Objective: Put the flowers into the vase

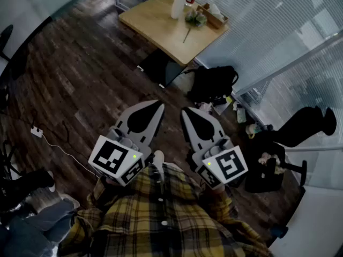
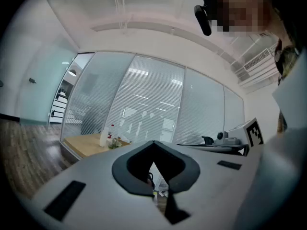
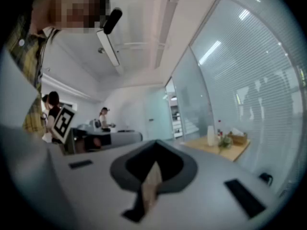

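A white vase (image 1: 178, 5) stands on a far wooden table (image 1: 161, 28), with a small bunch of flowers (image 1: 195, 19) beside it and one stem (image 1: 187, 35) lying on the tabletop. Both grippers are held close to my body, well short of the table. My left gripper (image 1: 159, 106) is shut with nothing in it, and so is my right gripper (image 1: 185, 111). The left gripper view looks over the closed jaw tips (image 2: 153, 143) at the distant vase (image 2: 102, 138). In the right gripper view, vase (image 3: 211, 135) and flowers (image 3: 222, 142) stand far beyond the tips (image 3: 156, 142).
A brown box (image 1: 213, 16) sits on the table by the flowers. A black backpack (image 1: 214, 82) and other bags lie on the dark wood floor along the glass wall with blinds (image 1: 278, 31). A power strip (image 1: 36, 131) with a white cable lies at left. A person (image 3: 103, 119) stands at a desk behind.
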